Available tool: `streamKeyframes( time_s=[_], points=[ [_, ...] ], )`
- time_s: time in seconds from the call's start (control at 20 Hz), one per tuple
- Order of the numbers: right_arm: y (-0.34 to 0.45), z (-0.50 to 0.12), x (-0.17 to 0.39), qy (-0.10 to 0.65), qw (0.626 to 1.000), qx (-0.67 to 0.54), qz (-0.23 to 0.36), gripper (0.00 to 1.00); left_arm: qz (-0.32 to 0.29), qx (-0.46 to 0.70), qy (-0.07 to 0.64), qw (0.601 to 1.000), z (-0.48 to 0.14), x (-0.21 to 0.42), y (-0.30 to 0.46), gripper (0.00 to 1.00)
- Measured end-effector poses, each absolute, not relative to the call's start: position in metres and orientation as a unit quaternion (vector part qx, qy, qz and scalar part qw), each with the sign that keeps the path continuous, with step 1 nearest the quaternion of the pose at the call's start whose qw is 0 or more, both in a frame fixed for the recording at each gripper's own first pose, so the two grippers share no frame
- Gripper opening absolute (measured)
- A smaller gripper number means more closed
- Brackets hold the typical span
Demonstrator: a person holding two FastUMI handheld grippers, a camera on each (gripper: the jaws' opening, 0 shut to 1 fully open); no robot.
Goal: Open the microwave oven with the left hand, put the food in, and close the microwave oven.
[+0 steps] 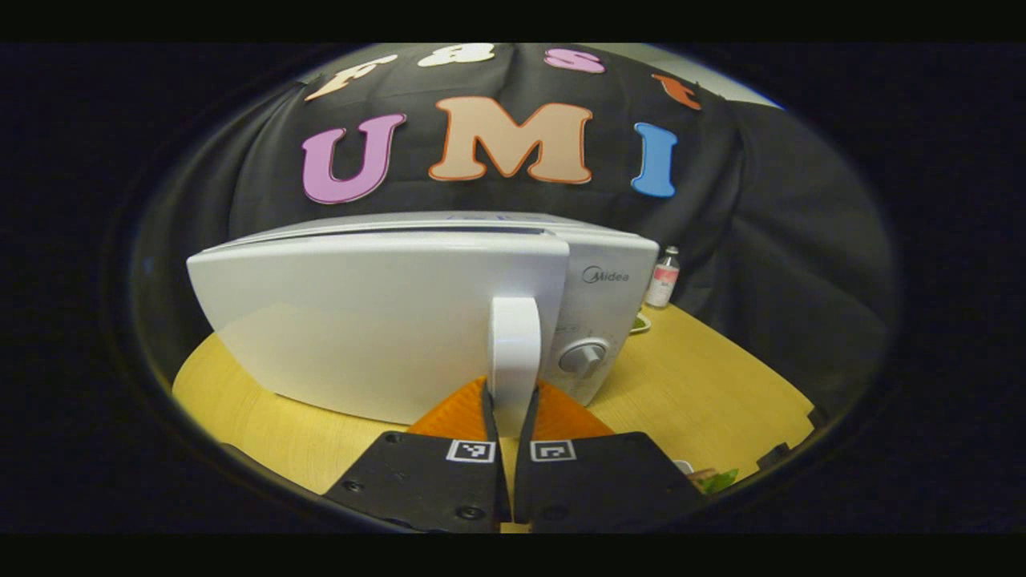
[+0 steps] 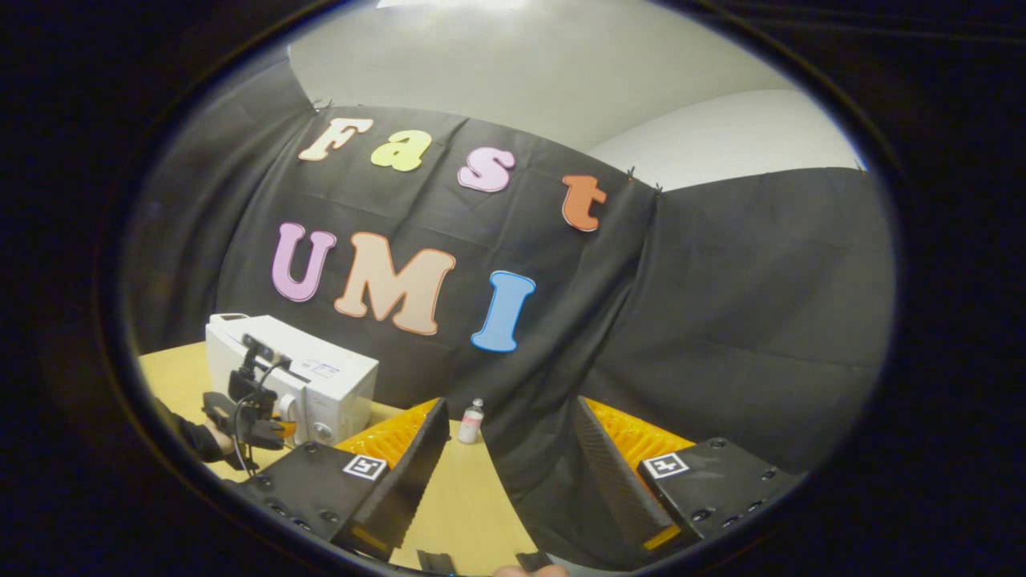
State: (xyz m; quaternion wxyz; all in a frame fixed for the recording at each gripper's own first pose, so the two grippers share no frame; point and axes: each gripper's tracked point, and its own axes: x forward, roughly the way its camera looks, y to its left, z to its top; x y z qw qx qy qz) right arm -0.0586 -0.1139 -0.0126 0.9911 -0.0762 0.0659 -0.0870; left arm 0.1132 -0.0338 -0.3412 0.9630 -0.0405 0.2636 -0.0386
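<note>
Here the left gripper (image 1: pixel 510 417) has its jaws clamped on the microwave oven's (image 1: pixel 385 320) stiff, smooth door handle (image 1: pixel 515 353); the right gripper (image 2: pixel 513 469) hangs apart, empty.

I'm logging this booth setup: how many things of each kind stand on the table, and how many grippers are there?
White microwave oven: 1
Small clear bottle with a white cap: 1
Grippers: 2, the left gripper shut on the white door handle, the right gripper open
Total: 4
</note>
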Motion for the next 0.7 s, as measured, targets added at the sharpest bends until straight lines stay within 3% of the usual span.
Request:
streamKeyframes(
  time_s=[0.7],
  points=[
    [-0.021,-0.027,-0.033,0.062,0.998,-0.033,0.000,0.98,-0.031,-0.002,0.291,0.956,-0.320,-0.057,0.062,0.02]
  ],
)
